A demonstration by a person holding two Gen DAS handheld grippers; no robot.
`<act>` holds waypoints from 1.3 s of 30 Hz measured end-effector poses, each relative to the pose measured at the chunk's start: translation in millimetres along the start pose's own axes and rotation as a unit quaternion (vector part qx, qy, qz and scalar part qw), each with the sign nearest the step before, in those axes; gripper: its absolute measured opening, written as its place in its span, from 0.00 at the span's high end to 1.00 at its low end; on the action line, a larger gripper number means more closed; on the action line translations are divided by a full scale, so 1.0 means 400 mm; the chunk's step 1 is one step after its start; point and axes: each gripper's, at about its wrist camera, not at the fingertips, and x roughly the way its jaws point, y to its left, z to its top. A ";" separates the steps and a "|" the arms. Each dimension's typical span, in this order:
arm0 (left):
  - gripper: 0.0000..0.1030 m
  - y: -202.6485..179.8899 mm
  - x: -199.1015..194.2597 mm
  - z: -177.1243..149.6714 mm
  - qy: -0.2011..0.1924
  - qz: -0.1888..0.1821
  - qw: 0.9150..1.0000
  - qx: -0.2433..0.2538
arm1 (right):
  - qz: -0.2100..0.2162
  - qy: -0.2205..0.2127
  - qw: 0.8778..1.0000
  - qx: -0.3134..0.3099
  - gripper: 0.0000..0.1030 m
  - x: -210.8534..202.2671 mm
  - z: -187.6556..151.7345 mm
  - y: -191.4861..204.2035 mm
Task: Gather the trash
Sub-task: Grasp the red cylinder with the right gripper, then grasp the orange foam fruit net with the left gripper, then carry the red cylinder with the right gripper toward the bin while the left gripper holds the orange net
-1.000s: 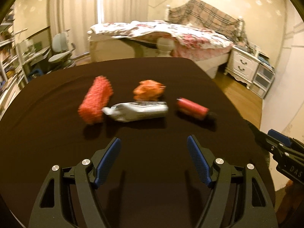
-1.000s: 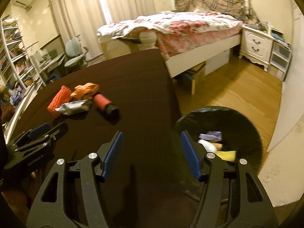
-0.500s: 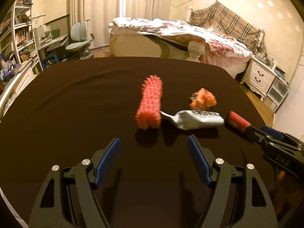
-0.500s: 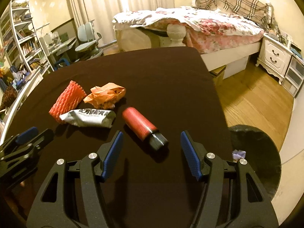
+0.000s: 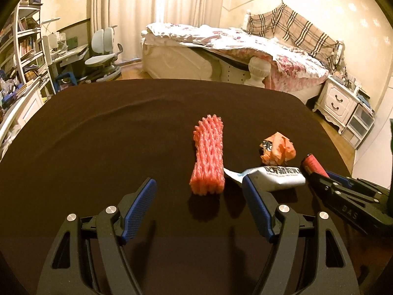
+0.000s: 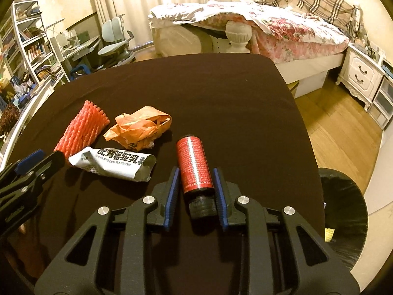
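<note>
On the dark tablecloth lie a red foam net sleeve, a crumpled orange bag, a white milk-powder sachet and a red bottle with a black cap. My right gripper is closing its jaws on the red bottle, which lies lengthwise between the blue pads, and they touch its sides. My left gripper stands open just in front of the foam sleeve's near end, holding nothing. In the right wrist view the sleeve, bag and sachet lie to the bottle's left.
A black-lined trash bin stands on the wooden floor off the table's right edge, with scraps inside. A bed, a white nightstand, a desk chair and bookshelves surround the table.
Both grippers swung left across the table. The right one came off the bin, reached the red bottle and narrowed its jaws around it. The left one now faces the foam sleeve.
</note>
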 end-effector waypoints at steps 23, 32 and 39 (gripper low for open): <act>0.73 0.021 0.018 -0.013 0.019 -0.041 0.999 0.011 | 0.005 -0.005 1.000 0.007 0.76 -0.001 -0.003 0.020; 0.73 0.024 -0.043 -0.045 0.009 -0.036 0.999 -0.008 | 0.016 -0.014 1.000 0.011 0.76 -0.049 -0.049 0.013; 0.73 0.006 -0.093 -0.076 0.003 -0.041 0.999 -0.022 | 0.020 -0.022 0.999 0.015 0.76 -0.104 -0.103 -0.006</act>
